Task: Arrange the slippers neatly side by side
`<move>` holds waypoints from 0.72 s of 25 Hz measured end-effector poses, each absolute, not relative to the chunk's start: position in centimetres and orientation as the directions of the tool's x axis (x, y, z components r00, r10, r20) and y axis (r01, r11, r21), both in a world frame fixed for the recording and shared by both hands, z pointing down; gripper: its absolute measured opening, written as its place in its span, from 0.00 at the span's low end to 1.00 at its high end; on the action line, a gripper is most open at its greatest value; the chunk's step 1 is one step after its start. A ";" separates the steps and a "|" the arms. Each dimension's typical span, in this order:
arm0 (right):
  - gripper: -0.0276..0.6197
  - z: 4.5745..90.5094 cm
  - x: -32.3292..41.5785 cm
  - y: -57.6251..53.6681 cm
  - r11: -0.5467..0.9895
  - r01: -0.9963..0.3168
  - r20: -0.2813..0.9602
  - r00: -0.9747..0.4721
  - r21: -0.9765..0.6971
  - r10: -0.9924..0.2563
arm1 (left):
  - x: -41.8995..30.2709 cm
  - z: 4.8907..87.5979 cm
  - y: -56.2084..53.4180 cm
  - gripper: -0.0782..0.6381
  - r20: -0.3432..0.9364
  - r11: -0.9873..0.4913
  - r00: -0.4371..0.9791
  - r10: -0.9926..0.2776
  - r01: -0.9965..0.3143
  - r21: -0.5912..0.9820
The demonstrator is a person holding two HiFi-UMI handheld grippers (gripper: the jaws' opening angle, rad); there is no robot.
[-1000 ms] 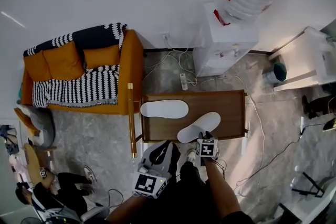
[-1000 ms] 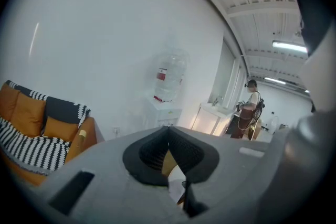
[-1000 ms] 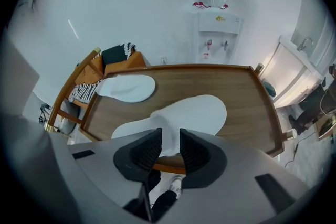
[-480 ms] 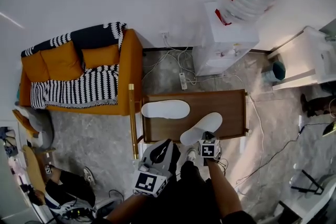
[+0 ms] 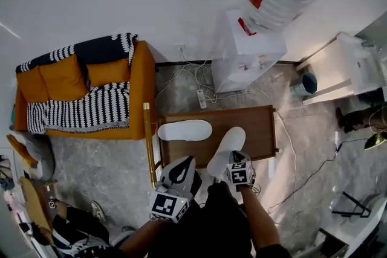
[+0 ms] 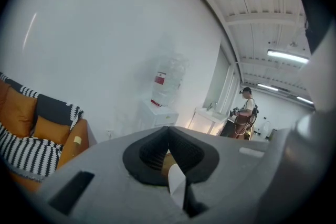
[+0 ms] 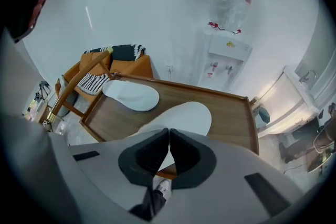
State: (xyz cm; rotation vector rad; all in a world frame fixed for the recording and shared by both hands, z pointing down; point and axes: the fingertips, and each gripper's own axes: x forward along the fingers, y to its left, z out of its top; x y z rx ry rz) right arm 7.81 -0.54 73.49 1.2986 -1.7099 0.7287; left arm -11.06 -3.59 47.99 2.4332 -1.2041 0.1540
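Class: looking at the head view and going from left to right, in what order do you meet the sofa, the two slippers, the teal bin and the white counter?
orange sofa → flat slipper → angled slipper → teal bin → white counter

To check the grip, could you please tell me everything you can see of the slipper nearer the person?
The nearer slipper is plain white, soft-looking fabric with a rounded toe. It lies over the wooden tray table, toe pointing away from the person, heel past the near rim. The right gripper has just been closing its jaws, which pinch the heel edge. It does not touch the other slipper.
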 end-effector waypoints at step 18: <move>0.07 71.4 10.4 -2.6 0.576 -0.816 0.854 -0.261 0.054 -0.450 | -7.5 46.7 -3.5 0.13 0.272 -0.449 0.521 -0.809 -0.847 0.286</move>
